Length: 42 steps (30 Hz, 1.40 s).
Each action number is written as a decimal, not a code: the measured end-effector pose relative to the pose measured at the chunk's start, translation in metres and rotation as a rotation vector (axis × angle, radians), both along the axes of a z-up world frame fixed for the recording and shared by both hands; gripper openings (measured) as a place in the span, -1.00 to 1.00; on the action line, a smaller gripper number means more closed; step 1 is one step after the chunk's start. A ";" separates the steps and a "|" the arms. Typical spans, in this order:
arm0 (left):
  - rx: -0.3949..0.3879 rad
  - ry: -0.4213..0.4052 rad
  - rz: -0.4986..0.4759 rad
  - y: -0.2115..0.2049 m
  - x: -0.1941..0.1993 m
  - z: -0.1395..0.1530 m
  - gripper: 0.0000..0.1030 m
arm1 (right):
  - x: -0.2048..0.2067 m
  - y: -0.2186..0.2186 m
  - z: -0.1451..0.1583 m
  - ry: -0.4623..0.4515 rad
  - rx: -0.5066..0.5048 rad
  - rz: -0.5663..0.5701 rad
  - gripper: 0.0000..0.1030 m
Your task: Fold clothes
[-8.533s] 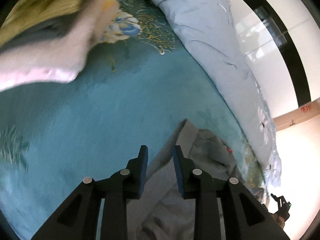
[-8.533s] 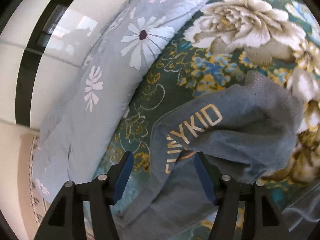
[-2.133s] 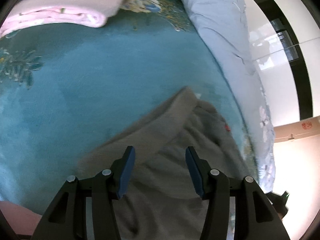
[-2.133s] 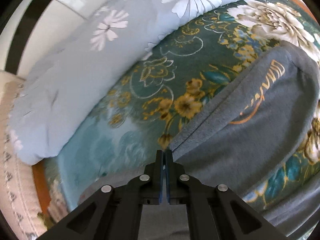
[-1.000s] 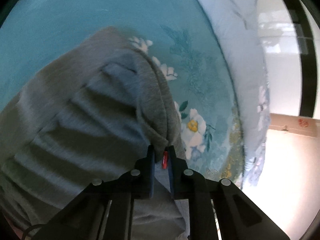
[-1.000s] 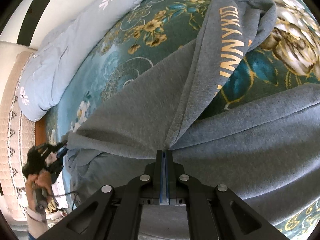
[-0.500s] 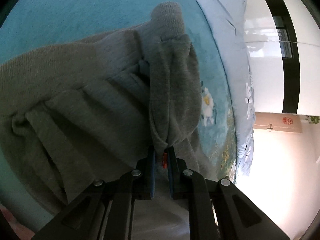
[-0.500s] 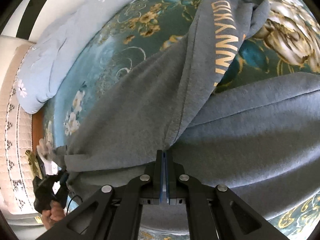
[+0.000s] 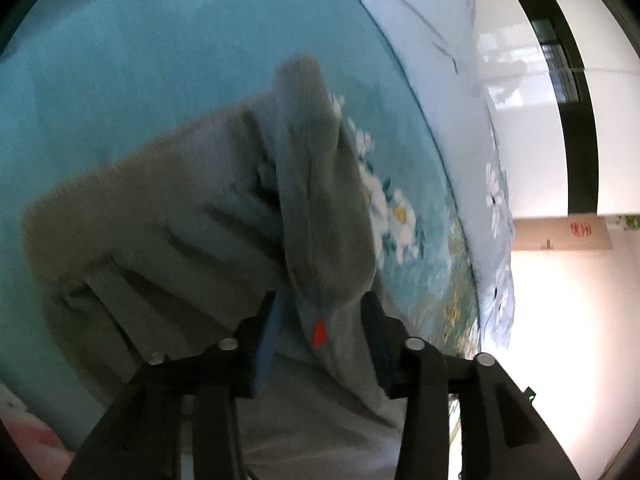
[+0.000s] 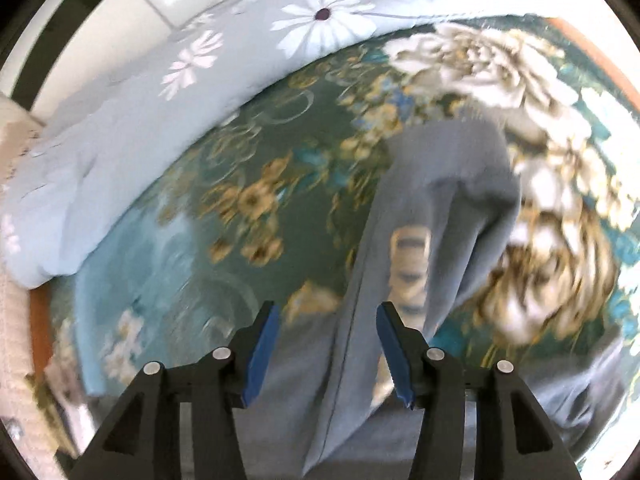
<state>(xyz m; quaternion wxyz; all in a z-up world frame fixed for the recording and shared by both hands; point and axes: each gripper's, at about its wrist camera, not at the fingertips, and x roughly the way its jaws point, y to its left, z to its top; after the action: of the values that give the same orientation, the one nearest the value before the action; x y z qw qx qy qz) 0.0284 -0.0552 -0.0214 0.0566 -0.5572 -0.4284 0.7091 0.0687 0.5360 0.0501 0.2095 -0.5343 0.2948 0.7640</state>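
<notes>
Left hand-held gripper [image 9: 322, 334]: jaws wide, astride the grey sweatshirt [image 9: 192, 240].
Right hand-held gripper [image 10: 326, 346]: jaws wide, over a sleeve [image 10: 440, 216].
Bed [image 9: 140, 80]: floral cover.

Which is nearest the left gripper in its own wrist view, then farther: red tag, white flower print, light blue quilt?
From the left gripper:
1. Red tag, on the grey garment between its fingers.
2. White flower print, ahead, right.
3. Light blue quilt, beyond, along the bed's far edge.

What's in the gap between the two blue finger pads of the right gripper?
In the right wrist view, a fold of the grey sweatshirt runs between the open right gripper pads, untouched.
</notes>
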 end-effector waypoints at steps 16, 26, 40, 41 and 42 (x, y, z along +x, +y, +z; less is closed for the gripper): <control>-0.264 -0.233 -0.059 0.027 -0.049 -0.002 -0.02 | -0.047 -0.008 -0.037 -0.288 0.211 0.080 0.00; -0.220 -0.207 -0.069 0.009 -0.020 -0.008 -0.83 | -0.003 0.023 -0.026 -0.272 0.118 -0.034 -0.88; -0.155 0.042 0.021 -0.043 -0.010 0.070 -1.00 | 0.070 0.063 0.033 0.123 -0.177 -0.251 -0.92; -0.157 0.106 0.022 -0.045 -0.009 0.089 -1.00 | 0.072 0.062 0.047 0.168 -0.177 -0.237 -0.92; -0.158 0.159 0.022 -0.048 -0.007 0.105 -1.00 | 0.078 0.062 0.058 0.207 -0.181 -0.227 -0.92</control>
<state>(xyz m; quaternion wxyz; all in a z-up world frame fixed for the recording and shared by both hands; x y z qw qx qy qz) 0.0211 -0.1032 0.0832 0.0386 -0.4970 -0.3715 0.7833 0.1463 0.5978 0.1085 0.2143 -0.4328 0.4408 0.7566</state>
